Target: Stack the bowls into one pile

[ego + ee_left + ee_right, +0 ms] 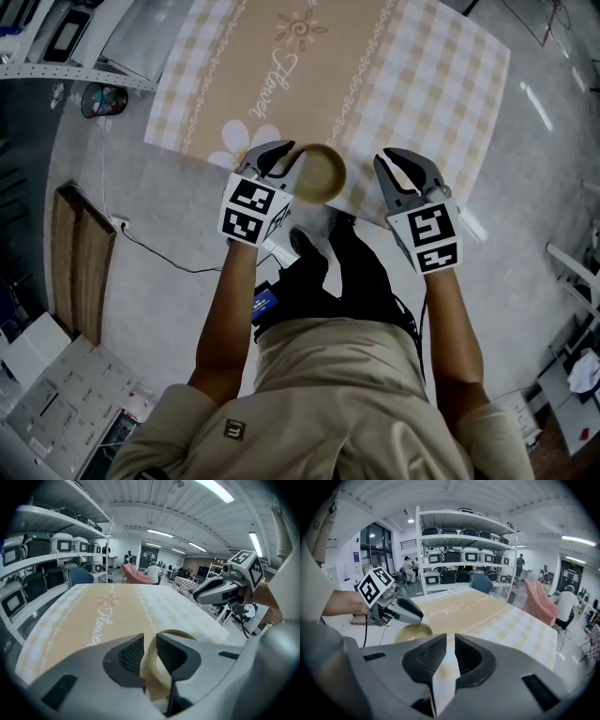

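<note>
Left gripper (279,157) clamped on the bowl (322,173) at its rim, which looks light, rigid and probably slick; right gripper (405,171) nearly closed, empty.

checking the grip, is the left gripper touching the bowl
Touching. The left gripper view shows the left gripper closed on the bowl, with the bowl's rim wedged between the two jaws and no gap on either side.

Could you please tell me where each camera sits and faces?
Head view: on the person's head, looking steeply down at the table; arms, torso, left tool, right tool show.
Left gripper view: on the left tool, facing along the table; jaws pinch the bowl.
Right gripper view: on the right tool, facing across the table; jaws empty.
All three share the bowl.
</note>
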{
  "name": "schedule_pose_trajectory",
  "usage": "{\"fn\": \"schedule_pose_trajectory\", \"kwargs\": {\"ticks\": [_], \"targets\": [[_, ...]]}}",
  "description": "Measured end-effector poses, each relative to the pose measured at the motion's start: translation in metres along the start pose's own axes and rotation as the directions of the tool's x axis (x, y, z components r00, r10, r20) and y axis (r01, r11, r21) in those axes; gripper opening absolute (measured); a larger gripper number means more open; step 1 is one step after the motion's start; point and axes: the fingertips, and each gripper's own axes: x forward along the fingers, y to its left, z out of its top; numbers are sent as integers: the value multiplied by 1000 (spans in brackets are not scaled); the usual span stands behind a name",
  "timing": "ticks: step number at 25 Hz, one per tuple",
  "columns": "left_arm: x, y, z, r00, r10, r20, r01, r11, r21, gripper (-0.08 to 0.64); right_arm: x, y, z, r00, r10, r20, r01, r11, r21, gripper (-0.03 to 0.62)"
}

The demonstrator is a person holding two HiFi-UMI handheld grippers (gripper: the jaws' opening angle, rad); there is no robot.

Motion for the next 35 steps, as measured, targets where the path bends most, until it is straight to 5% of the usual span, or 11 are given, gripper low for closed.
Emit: {"fn": "schedule_pose_trajectory", "kwargs": {"ticks": [15, 22, 28, 35], "targets": [[-131, -10, 82, 972, 76, 222, -105, 987, 120, 63, -54, 46, 71, 991, 39, 130, -31, 998, -61, 28], [-231, -13, 97, 919, 155, 363, -221, 964, 147, 8, -98, 103, 127, 966, 130, 222, -100, 985, -144, 5], [-315, -11, 104, 848, 246, 470, -355, 921, 158, 8, -145, 153, 176, 930, 201, 308, -129, 963, -237, 3], [-399, -37, 117, 786, 239, 570, -422, 881, 213, 6, -201, 202, 213, 892, 241, 384, -121, 943, -311, 3]]}}
